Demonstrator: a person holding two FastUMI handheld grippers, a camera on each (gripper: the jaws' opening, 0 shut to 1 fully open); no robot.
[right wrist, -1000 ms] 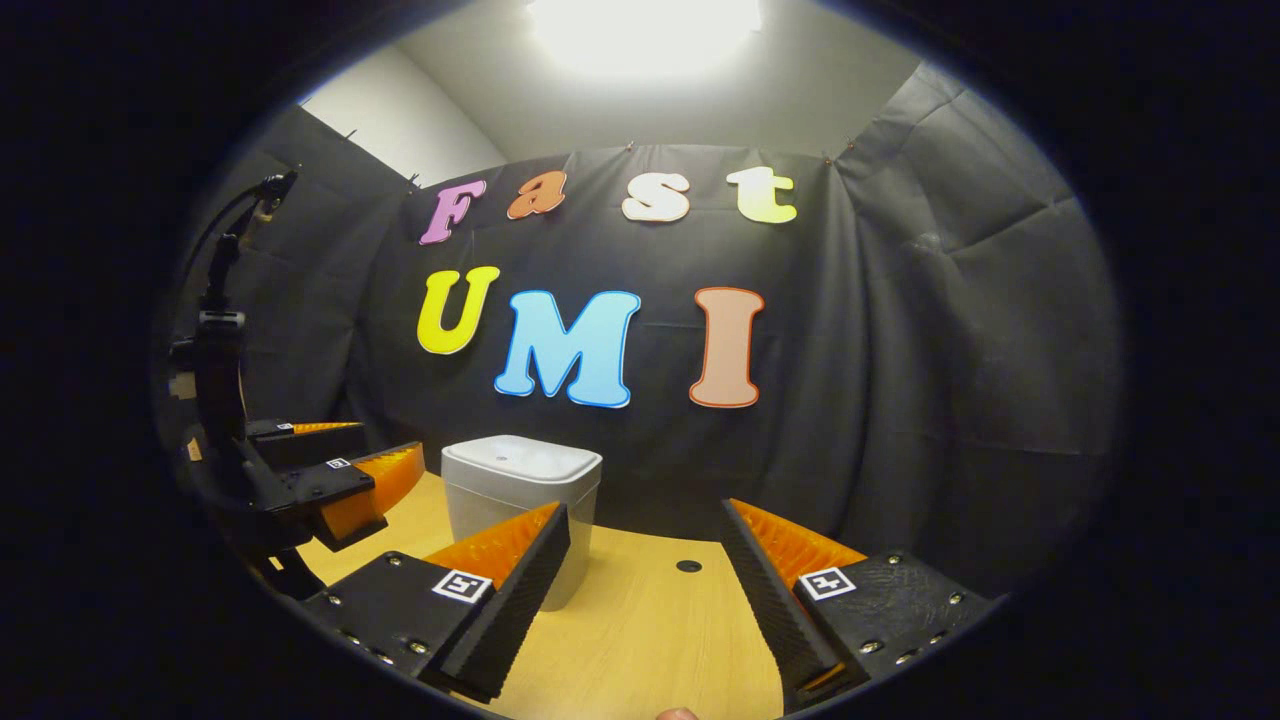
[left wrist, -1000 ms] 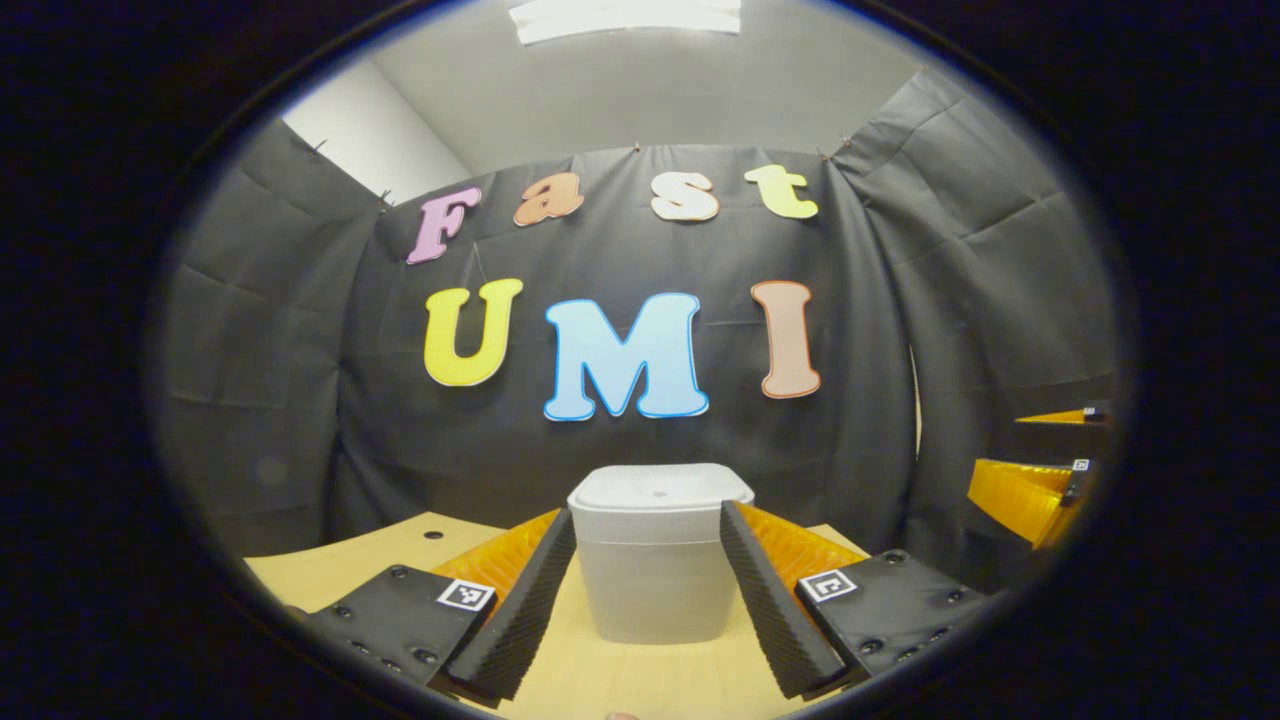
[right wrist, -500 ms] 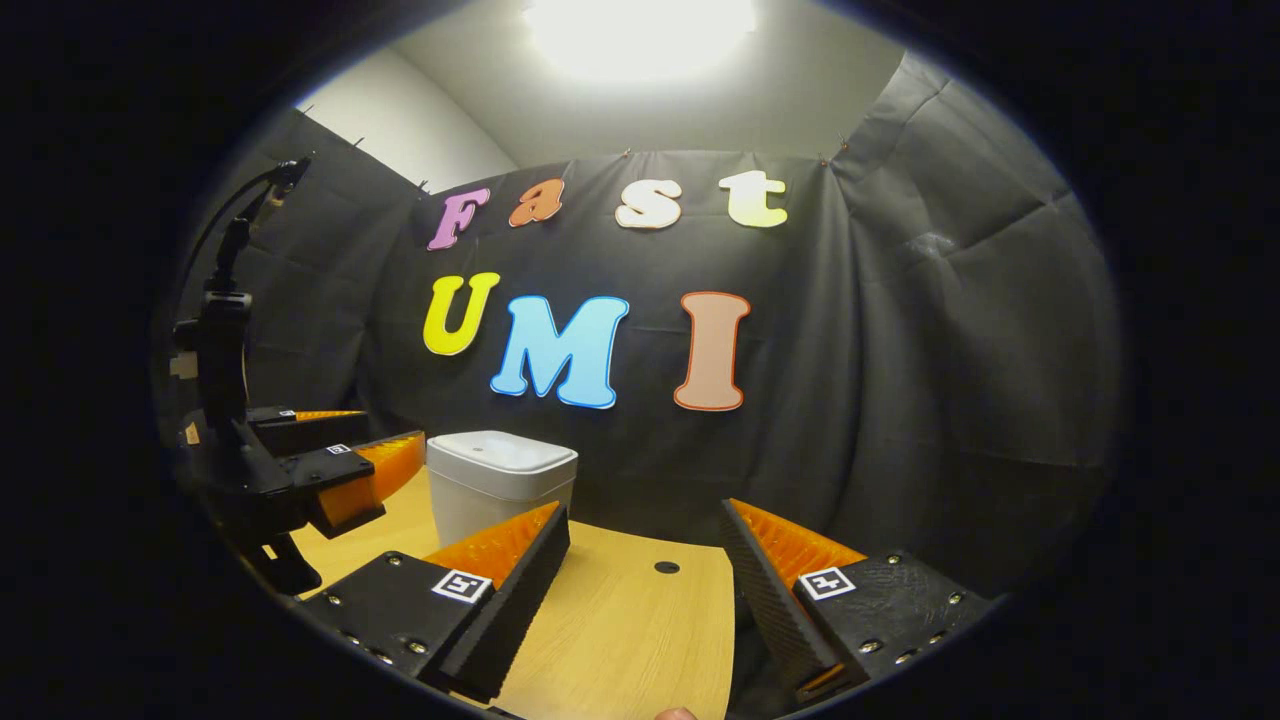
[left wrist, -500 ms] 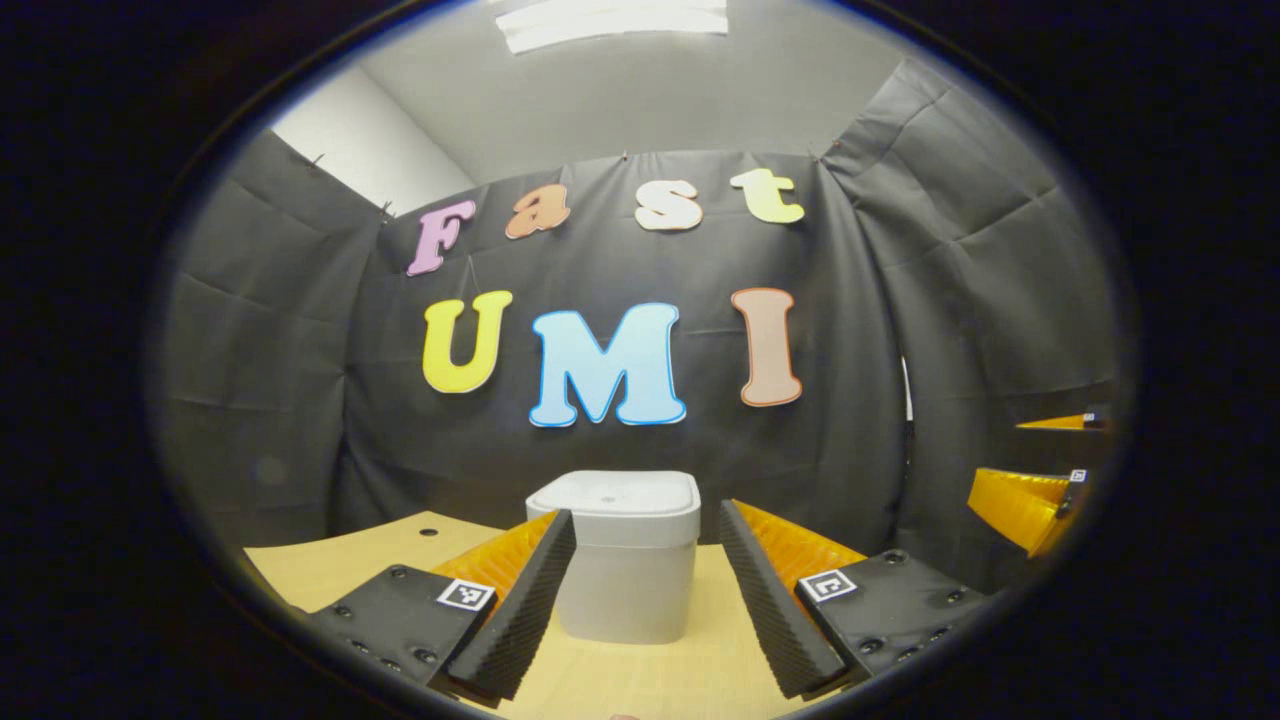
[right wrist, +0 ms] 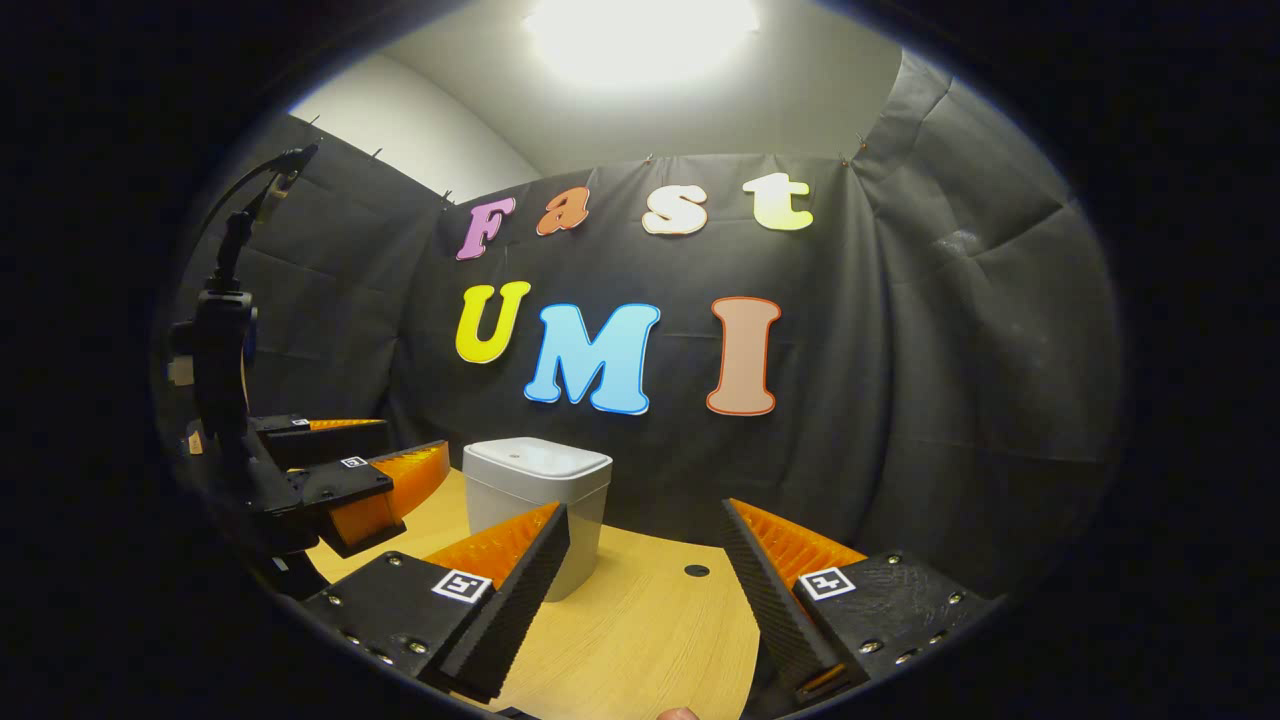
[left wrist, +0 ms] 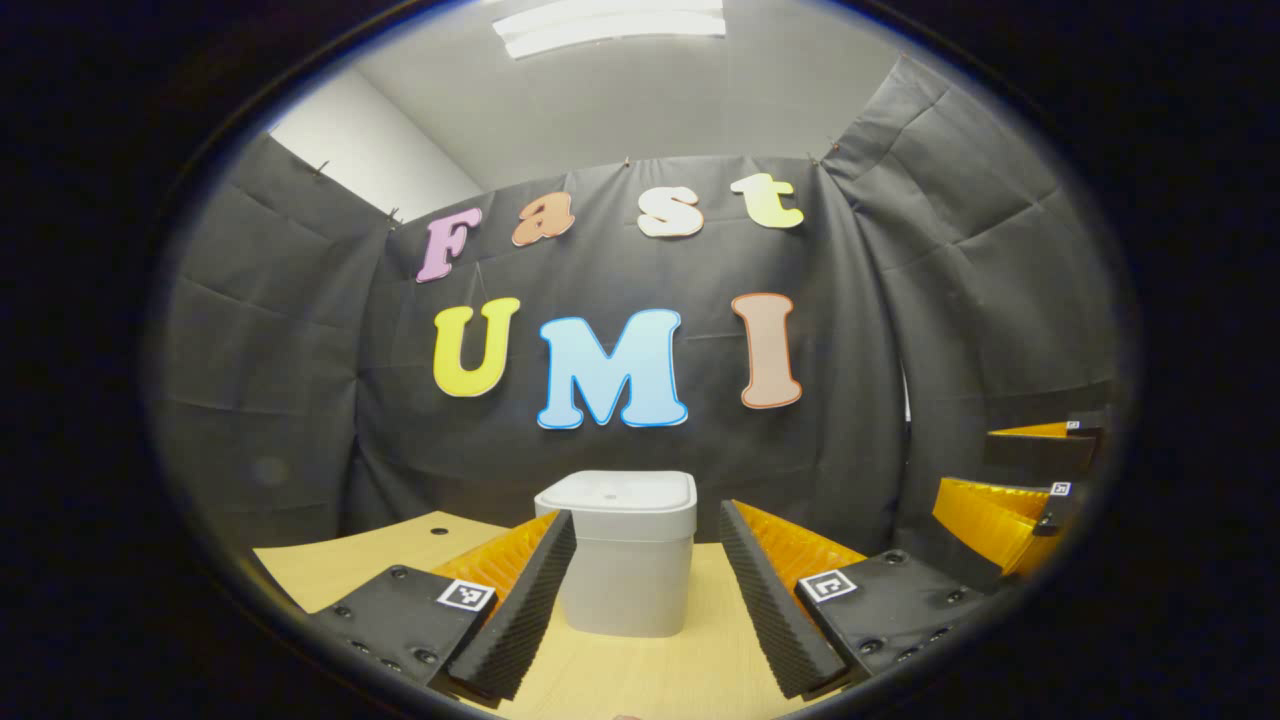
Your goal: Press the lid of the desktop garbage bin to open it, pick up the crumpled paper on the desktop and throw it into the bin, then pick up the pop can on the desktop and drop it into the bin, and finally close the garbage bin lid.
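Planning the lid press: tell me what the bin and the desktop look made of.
Bin: likely plastic, pale grey-white and matte, with smooth moulded walls and rounded lid corners. Desktop: wood or wood-look laminate, light tan with fine straight grain lines; which one cannot be told.

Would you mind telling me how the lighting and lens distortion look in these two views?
Right gripper view: the ceiling light blows out into white glare. Left gripper view: the same fixture shows as distinct strips. Both views: fisheye bends the table edge and wall folds; the bin stays sharp.
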